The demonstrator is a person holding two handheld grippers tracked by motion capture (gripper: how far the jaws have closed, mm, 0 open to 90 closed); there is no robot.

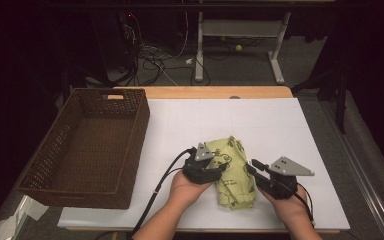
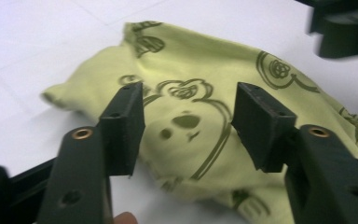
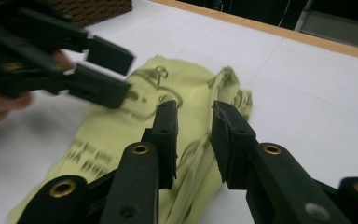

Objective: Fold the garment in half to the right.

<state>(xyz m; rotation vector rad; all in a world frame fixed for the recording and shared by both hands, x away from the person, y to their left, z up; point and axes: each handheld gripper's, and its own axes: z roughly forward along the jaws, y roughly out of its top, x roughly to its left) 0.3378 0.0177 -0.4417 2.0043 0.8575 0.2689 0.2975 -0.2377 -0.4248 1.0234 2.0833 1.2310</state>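
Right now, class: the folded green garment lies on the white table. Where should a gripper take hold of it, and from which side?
Grip the green garment at its long folded edge nearest the right gripper, coming in low from that side. The layers look stacked thickest there, so a pinch would likely catch them all and keep the fold.

Plenty of open white table (image 1: 280, 125) on the far and right sides. The brown wicker basket (image 1: 87, 150) blocks the whole left, and the crumpled green cloth (image 1: 232, 172) sits between both grippers.

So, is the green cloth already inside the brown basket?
No, in the high view the green cloth lies folded on the white table, to the right of the basket.
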